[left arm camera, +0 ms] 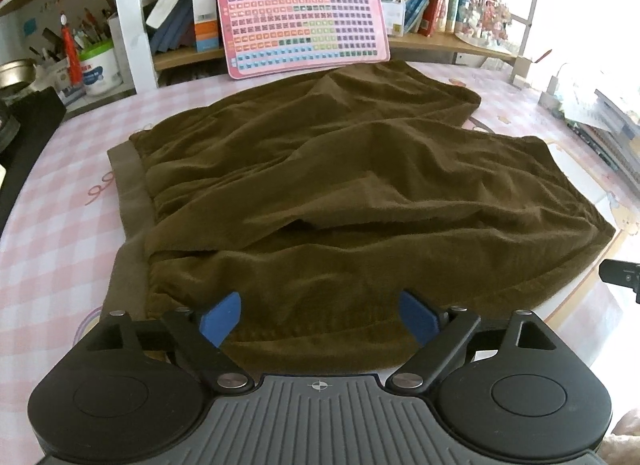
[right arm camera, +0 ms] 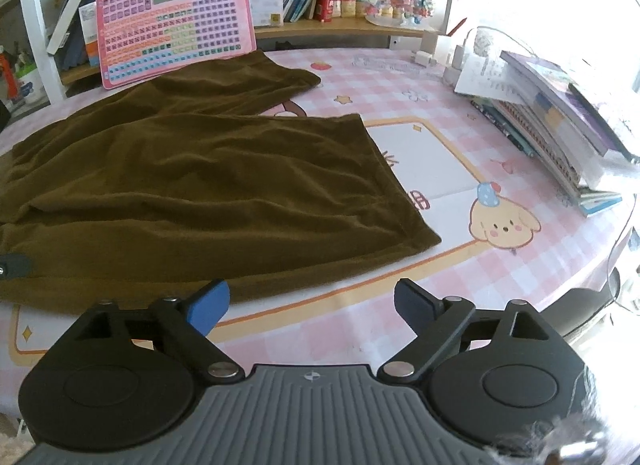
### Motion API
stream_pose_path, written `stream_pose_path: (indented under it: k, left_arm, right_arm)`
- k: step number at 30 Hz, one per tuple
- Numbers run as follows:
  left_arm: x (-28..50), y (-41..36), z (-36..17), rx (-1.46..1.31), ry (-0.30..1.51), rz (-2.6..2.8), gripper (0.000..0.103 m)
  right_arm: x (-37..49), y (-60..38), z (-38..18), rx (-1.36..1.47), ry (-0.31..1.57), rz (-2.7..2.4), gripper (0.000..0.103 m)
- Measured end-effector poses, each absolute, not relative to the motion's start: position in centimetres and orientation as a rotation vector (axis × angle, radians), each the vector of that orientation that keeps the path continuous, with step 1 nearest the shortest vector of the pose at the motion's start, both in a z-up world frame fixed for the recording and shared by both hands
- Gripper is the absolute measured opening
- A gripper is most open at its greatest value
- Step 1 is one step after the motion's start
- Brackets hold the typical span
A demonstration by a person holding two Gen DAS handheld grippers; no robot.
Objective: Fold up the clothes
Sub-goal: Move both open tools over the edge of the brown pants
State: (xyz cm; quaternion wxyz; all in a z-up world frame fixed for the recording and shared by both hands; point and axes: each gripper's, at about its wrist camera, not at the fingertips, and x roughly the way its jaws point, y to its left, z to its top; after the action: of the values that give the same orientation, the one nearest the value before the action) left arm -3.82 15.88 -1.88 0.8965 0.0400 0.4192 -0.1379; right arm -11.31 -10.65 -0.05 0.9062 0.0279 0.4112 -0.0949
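Observation:
A pair of olive-brown shorts (left arm camera: 320, 193) lies spread and wrinkled on the pink checked tablecloth (left arm camera: 60, 225), its lighter waistband (left arm camera: 130, 201) at the left and both legs pointing right. My left gripper (left arm camera: 320, 317) is open and empty, just above the near edge of the shorts by the waistband end. In the right wrist view the shorts (right arm camera: 200, 185) fill the left half, with the near leg's hem (right arm camera: 396, 193) in the middle. My right gripper (right arm camera: 312, 305) is open and empty, over the tablecloth (right arm camera: 440, 285) just in front of the near leg's lower edge.
A pink keyboard toy (left arm camera: 304, 17) leans against a bookshelf (left arm camera: 432, 41) behind the shorts. A stack of books (right arm camera: 560, 137) sits at the right of the table. A white tub with pens (left arm camera: 96, 65) stands at the back left. The table's right edge (right arm camera: 616, 257) is near.

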Motion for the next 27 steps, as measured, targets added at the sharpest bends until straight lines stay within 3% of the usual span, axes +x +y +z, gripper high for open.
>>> stream_pose_path:
  k: [14, 27]
  left_arm:
    - [-1.0, 17.4, -1.1, -0.05, 0.865, -0.214, 0.091]
    - [3.8, 19.1, 0.6, -0.095, 0.869, 0.033, 0.091]
  right_arm:
    - [-8.4, -13.0, 2.5, 0.04, 0.777, -0.166, 0.092]
    - [3.8, -18.2, 3.7, -0.034, 0.723, 0.038, 0.094]
